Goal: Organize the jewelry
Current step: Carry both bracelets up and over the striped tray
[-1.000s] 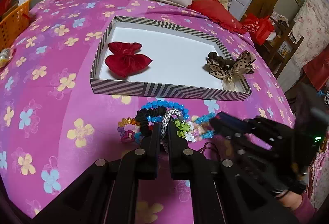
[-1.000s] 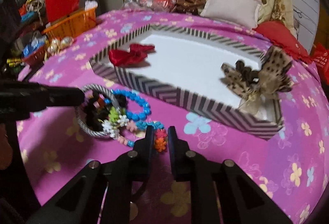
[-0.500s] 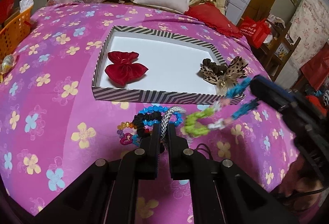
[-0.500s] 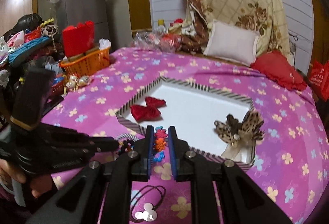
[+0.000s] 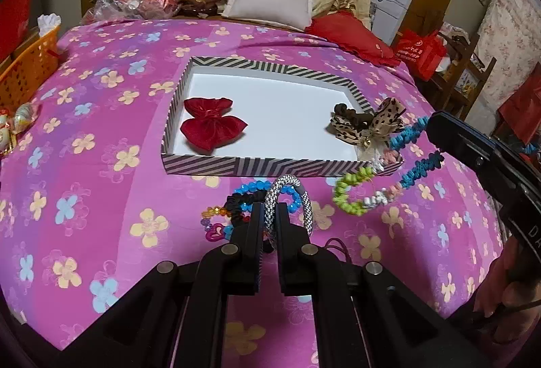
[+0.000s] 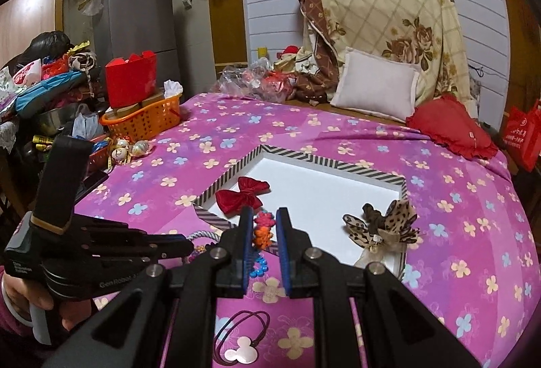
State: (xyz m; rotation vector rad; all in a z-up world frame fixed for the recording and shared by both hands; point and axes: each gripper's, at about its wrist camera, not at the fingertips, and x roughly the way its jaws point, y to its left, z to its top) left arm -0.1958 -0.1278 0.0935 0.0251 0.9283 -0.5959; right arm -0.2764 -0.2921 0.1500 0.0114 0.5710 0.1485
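A striped tray (image 5: 257,165) with a white floor lies on the pink flowered bedspread and holds a red bow (image 5: 211,126) and a leopard-print bow (image 5: 367,124). My left gripper (image 5: 268,216) is shut on a silver braided bracelet (image 5: 287,189), over a pile of blue, black and coloured beads (image 5: 236,209). My right gripper (image 6: 263,232) is shut on a multicoloured flower-bead bracelet (image 6: 263,229), which hangs in the air (image 5: 382,189) off the tray's near right corner. The tray also shows in the right wrist view (image 6: 372,175).
A dark cord with a mouse-head charm (image 6: 241,352) lies on the bedspread near me. An orange basket (image 6: 143,121) and clutter stand at the left edge. A white pillow (image 5: 270,1) and red cushion (image 5: 351,37) lie behind the tray.
My right gripper has lifted the flower-bead bracelet off the pile and carried it up and right, toward the tray's corner. My left gripper has risen a little with the silver bracelet.
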